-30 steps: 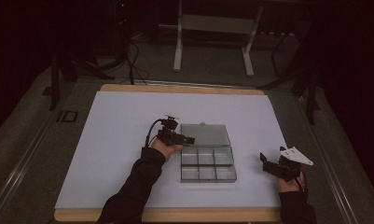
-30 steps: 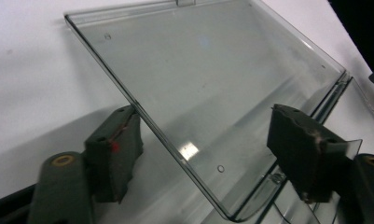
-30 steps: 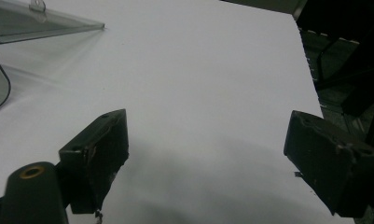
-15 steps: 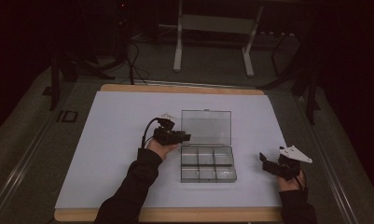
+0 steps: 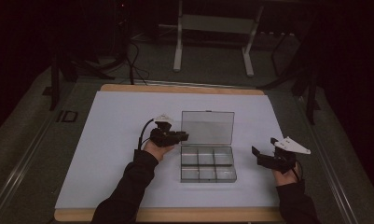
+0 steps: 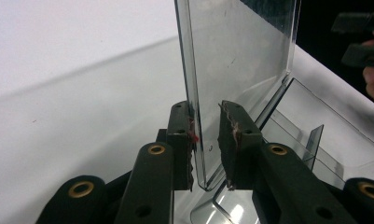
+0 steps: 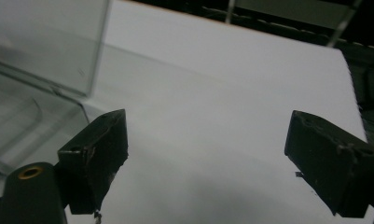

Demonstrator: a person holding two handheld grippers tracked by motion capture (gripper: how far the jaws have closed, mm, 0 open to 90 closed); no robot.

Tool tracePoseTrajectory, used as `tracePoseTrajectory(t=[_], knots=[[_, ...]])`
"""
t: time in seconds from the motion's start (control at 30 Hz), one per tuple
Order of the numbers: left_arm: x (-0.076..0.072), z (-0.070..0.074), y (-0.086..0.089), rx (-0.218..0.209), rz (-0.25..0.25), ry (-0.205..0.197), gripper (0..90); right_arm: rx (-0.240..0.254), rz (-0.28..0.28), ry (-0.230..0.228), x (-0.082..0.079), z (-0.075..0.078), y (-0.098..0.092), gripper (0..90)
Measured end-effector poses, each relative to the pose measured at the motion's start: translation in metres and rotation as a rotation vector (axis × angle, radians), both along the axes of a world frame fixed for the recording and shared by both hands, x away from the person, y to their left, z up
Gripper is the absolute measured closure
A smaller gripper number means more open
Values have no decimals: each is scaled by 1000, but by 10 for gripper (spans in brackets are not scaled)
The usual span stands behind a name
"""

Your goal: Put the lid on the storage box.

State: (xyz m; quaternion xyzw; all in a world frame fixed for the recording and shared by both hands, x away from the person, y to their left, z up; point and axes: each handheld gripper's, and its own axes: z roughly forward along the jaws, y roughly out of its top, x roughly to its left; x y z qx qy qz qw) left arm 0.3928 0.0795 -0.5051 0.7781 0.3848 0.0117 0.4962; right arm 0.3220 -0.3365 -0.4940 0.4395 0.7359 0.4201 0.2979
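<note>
Jaws of left gripper [image 6: 205, 140] astride raised box lid [image 6: 240, 60], right gripper [image 7: 203, 158] wide.

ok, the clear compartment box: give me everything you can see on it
The clear plastic organizer box sits mid-table on the white sheet, six compartments in two rows, all looking empty. Its hinged lid stands open, roughly upright. The left gripper has its fingers on either side of the lid's edge, one pad touching. The right gripper is apart, open.

Wooden table [image 5: 175, 88]; white sheet [image 5: 119, 140] covering; clear compartment box [image 5: 208, 165] atop.
</note>
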Motion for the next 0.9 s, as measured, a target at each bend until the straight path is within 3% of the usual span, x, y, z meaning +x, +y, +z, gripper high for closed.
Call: tracePoseTrajectory(t=[0.13, 0.23, 0.33, 0.53, 0.63, 0.67, 0.7, 0.73, 0.83, 0.9], knots=[[-1, 1, 0, 12, -4, -13, 759, 14, 43, 8, 11, 11, 12, 121], [-2, 1, 0, 19, -8, -30, 761, 23, 88, 52, 21, 16, 25, 130], [-2, 1, 0, 20, -9, -32, 761, 13, 89, 51, 26, 17, 33, 132], [-3, 1, 0, 22, -15, -46, 764, 17, 155, 57, 37, 16, 55, 176], [-3, -1, 1, 14, -16, -54, 764, 45, 201, 65, 44, 17, 65, 288], [-3, -1, 1, 14, -16, -54, 764, 45, 201, 65, 44, 17, 65, 288], [-3, -1, 1, 11, -15, -53, 764, 37, 210, 67, 46, 17, 69, 359], [-3, -1, 1, 10, -16, -54, 764, 37, 210, 67, 46, 17, 69, 359], [-3, -1, 1, 9, -18, -59, 766, 43, 225, 73, 49, 16, 74, 513], [-4, -1, 1, 8, -20, -62, 766, 44, 226, 82, 51, 16, 75, 566]])
